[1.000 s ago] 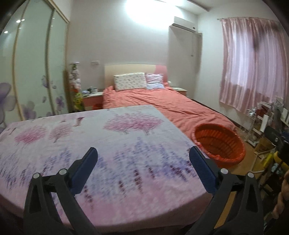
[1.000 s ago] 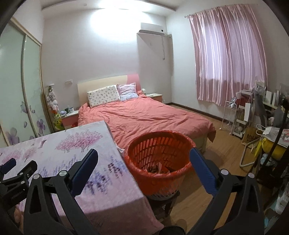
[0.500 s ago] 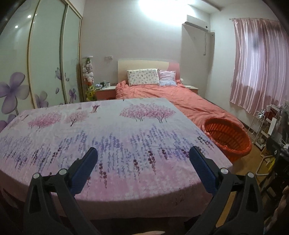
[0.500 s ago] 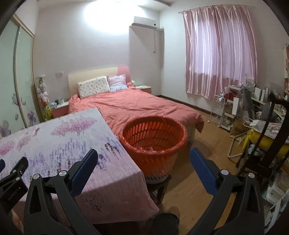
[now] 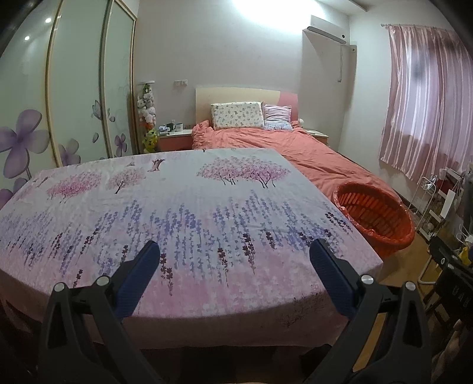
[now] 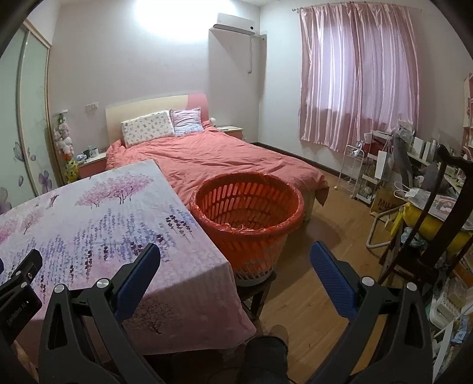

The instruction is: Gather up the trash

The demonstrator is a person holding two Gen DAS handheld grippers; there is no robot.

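— Where is the light coming from?
— A ceiling lamp (image 5: 260, 9) blows out to white glare, and daylight glows through the pink curtain (image 6: 354, 73).
— Sharpness?
— Fairly crisp centrally; fisheye bending and dark vignetting at the corners.

1. The left gripper (image 5: 233, 260), black-armed with blue-padded fingers (image 5: 139, 274), hangs over the near edge of a table with its jaws spread wide and nothing between them.
2. The table wears a pink and lilac flower-printed cloth (image 5: 183, 206), its surface bare.
3. A round orange slatted plastic basket (image 5: 375, 215) lined with an orange bag stands just beside the table's right edge.
4. Behind lies a bed with a coral quilt (image 5: 295, 150) and two pillows (image 5: 238, 115).
5. Pink satin curtains (image 5: 425, 97) hang at right.
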